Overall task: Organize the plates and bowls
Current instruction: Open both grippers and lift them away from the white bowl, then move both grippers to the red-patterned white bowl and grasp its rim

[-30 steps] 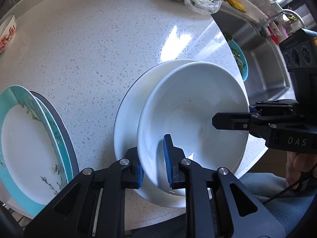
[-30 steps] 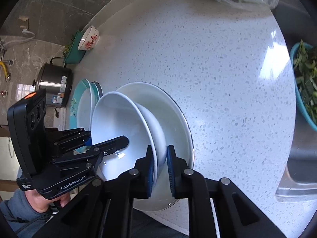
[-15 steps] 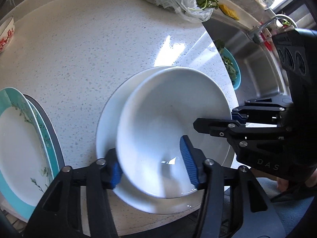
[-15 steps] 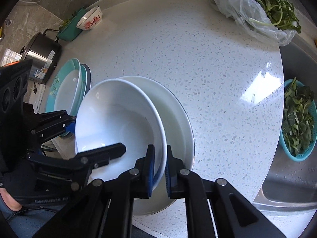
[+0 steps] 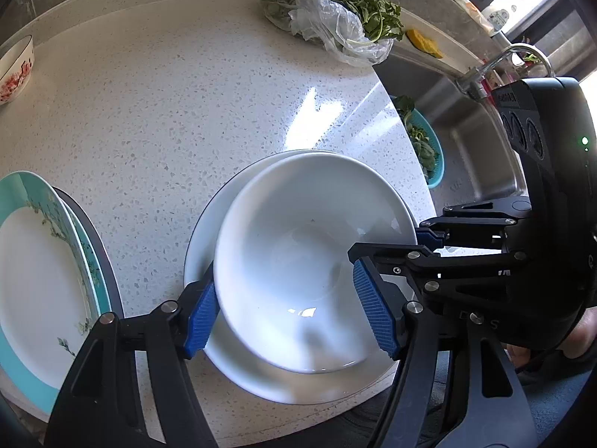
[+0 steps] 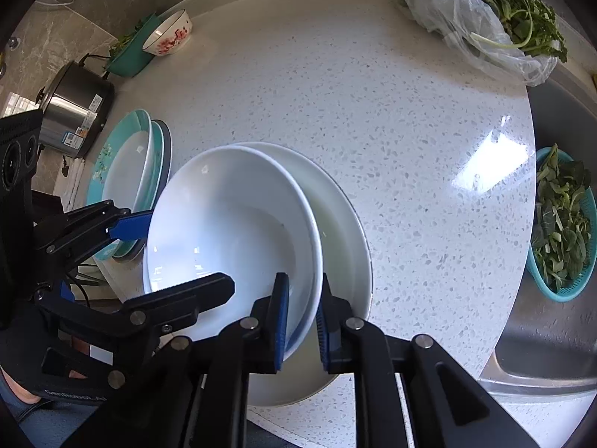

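A white bowl point(image 5: 298, 261) sits in a larger white plate point(image 5: 209, 224) near the counter's front edge; both show in the right wrist view, bowl point(image 6: 231, 224) and plate point(image 6: 343, 224). My left gripper point(image 5: 287, 317) is open, its blue pads wide apart on either side of the bowl's near rim. My right gripper point(image 6: 300, 317) has its pads on either side of the bowl's right rim with a small gap. A stack of teal-rimmed plates point(image 5: 33, 280) lies to the left.
A floral bowl point(image 6: 168, 33) and a steel pot point(image 6: 74, 108) stand at the far left. A bag of greens point(image 6: 485, 11) lies at the back. A sink with a teal basket of leaves point(image 6: 563, 224) is on the right.
My left gripper let go of the bowl's near rim and opened wide. The bowl has settled lower into the plate. My right gripper's pads have eased apart a little on the rim.
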`<state>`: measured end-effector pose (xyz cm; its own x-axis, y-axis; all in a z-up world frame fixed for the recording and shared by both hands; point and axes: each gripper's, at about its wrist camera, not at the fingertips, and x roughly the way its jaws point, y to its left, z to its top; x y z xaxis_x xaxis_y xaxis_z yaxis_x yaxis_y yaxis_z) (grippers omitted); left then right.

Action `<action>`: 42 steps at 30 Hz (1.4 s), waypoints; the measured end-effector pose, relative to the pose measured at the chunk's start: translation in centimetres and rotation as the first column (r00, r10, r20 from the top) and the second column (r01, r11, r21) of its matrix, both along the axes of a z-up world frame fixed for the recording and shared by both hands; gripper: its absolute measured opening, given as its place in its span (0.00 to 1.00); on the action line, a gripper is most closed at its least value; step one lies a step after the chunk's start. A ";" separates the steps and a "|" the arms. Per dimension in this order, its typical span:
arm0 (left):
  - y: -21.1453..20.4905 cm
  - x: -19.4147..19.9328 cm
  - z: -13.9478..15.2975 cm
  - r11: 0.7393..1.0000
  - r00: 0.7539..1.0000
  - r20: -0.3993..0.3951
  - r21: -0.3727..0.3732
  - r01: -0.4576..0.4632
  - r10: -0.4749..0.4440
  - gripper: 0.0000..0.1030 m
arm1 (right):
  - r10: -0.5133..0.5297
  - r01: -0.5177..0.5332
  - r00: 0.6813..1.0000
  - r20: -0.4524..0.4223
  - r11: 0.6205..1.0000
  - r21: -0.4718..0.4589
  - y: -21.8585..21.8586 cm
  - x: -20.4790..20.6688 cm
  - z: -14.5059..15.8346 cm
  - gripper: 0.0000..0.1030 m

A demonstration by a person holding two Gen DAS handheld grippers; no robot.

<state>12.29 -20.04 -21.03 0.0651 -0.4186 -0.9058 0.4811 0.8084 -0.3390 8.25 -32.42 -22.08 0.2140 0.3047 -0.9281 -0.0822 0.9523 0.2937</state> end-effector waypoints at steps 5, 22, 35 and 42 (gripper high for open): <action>1.0 0.1 0.4 0.999 1.000 0.002 -0.025 -0.030 0.030 0.66 | -0.012 0.012 1.000 0.004 1.000 -0.005 0.0 0.1 0.5 0.26; 6.5 1.3 8.5 0.975 0.989 0.051 -0.180 -0.130 0.141 0.79 | -0.074 0.073 0.993 0.088 0.997 0.015 -1.8 -0.4 5.9 0.72; 27.5 16.4 14.8 0.909 0.873 0.253 -0.121 -0.400 0.418 0.92 | -0.026 -0.042 0.959 0.282 0.972 0.232 3.5 12.5 14.5 0.81; 33.3 25.1 8.0 0.886 0.878 0.127 -0.116 -0.449 0.461 0.92 | -0.014 -0.042 0.986 0.168 0.946 0.322 10.3 26.2 13.1 0.81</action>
